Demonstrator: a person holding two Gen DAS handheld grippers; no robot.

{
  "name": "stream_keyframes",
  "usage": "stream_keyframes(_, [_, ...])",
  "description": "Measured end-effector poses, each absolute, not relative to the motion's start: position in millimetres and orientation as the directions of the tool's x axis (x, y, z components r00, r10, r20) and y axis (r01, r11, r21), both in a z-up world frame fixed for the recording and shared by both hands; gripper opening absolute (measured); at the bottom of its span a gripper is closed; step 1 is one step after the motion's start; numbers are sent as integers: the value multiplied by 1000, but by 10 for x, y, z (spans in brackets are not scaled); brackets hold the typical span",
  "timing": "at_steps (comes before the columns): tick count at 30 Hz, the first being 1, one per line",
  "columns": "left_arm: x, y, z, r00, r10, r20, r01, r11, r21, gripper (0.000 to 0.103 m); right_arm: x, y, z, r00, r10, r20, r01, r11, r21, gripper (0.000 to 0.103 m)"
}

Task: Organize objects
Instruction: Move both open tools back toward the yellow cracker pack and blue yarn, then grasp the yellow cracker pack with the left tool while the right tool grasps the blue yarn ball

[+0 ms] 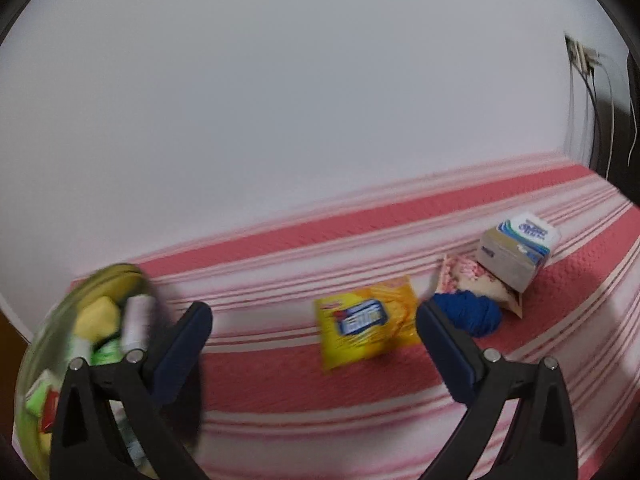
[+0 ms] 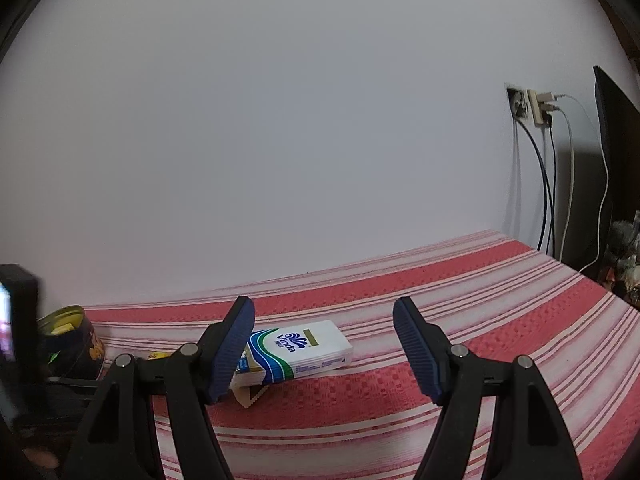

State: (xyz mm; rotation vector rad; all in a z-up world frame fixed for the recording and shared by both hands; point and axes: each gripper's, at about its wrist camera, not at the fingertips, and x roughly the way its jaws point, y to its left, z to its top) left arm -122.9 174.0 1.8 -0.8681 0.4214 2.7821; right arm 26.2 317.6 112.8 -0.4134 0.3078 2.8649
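Left gripper hanging agape, empty, over the striped bed | yellow packet lying ahead, tin at left | right gripper gaping, facing tissue pack | best: be lowering squarely, pinching the packet's edge.

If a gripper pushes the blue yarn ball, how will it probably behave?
The blue yarn ball looks round, so it may roll on the striped cloth. It seems soft and would likely squash when squeezed. Loose strands might snag.
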Motion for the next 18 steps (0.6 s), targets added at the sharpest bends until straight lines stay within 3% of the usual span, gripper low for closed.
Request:
stream_keyframes(8, [-1768, 2008, -214, -682, 86, -726, -293, -942, 164, 103, 221, 3332, 1090, -930, 174, -324, -260, -934, 245, 74])
stream_keyframes(13, [-2032, 1928, -375, -552, 170, -817, -257, -966, -27, 102, 217, 3424, 1095, -929, 168, -329, -269, -919, 289, 74])
stream_keyframes(15, [-2022, 1926, -368, -556, 161, -815, -248, -968, -22, 103, 202, 3451, 1091, -928, 159, -338, -266, -916, 300, 74])
stream_keyframes(18, [-1960, 1954, -332, -563, 170, -809, -268, -963, -16, 95, 182, 3475, 1076, -925, 144, -350, -262, -911, 317, 74])
